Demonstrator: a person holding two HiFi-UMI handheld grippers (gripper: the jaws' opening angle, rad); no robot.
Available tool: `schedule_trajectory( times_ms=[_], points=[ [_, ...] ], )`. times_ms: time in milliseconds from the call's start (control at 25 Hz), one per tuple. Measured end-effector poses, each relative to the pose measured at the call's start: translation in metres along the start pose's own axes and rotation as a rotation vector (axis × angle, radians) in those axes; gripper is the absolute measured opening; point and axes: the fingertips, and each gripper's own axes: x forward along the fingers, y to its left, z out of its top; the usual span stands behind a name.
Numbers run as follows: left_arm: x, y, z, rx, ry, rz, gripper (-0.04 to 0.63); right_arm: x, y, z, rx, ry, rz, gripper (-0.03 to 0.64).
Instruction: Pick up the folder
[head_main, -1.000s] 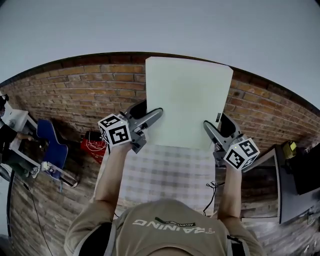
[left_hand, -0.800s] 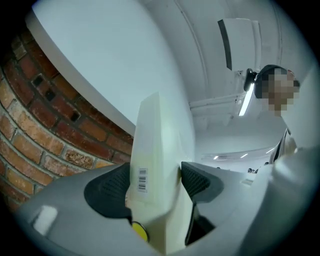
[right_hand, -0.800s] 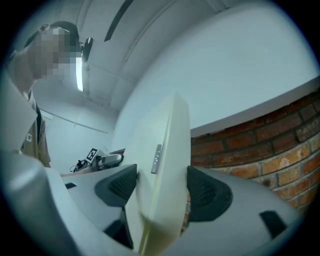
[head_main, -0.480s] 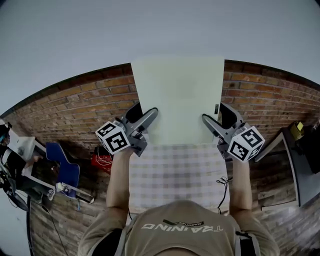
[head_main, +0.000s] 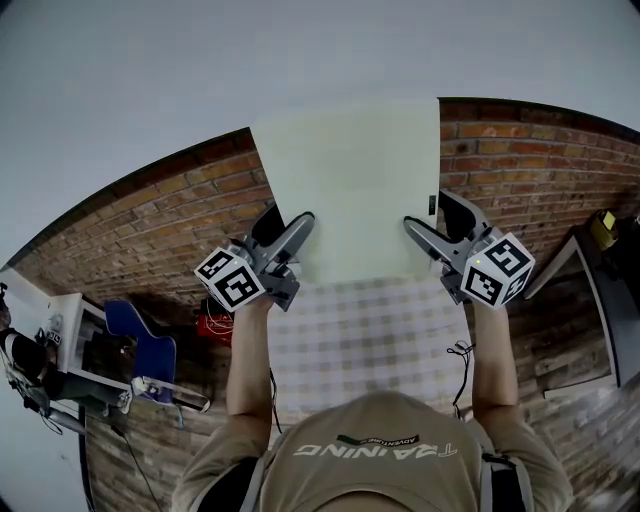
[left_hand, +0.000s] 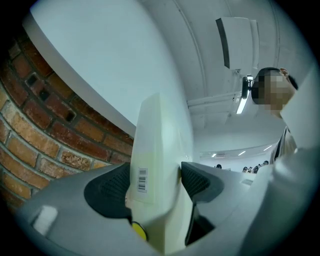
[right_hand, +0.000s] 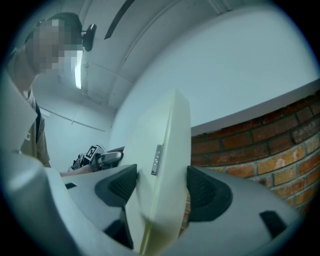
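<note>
A pale green folder (head_main: 348, 185) hangs in the air in front of me, its flat face toward the head view. My left gripper (head_main: 298, 226) is shut on its left edge, and my right gripper (head_main: 412, 229) is shut on its right edge. In the left gripper view the folder (left_hand: 159, 150) stands edge-on between the dark pads (left_hand: 107, 192), with a barcode sticker near the left pad. Seen from the right gripper view, the folder (right_hand: 162, 165) is also edge-on between the pads (right_hand: 205, 192), and the left gripper (right_hand: 102, 157) shows beyond it.
A red brick wall (head_main: 150, 225) with a white wall above it fills the background. A table with a checked cloth (head_main: 360, 335) lies below the folder. A blue chair (head_main: 140, 350) and a red object (head_main: 212, 322) stand at the left, dark furniture (head_main: 600, 290) at the right.
Both grippers have stayed on the folder while the folder rose higher against the white wall. The head view has swung, so the brick wall and the left-hand furniture sit lower in the picture.
</note>
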Motion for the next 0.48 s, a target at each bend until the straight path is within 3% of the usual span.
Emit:
schedule_trajectory(
  times_ms=[480],
  points=[
    [0.003, 0.016, -0.012, -0.023, 0.004, 0.025, 0.304, 0.008, -0.011, -0.018, 0.029, 0.025, 0.011, 0.287]
  ],
)
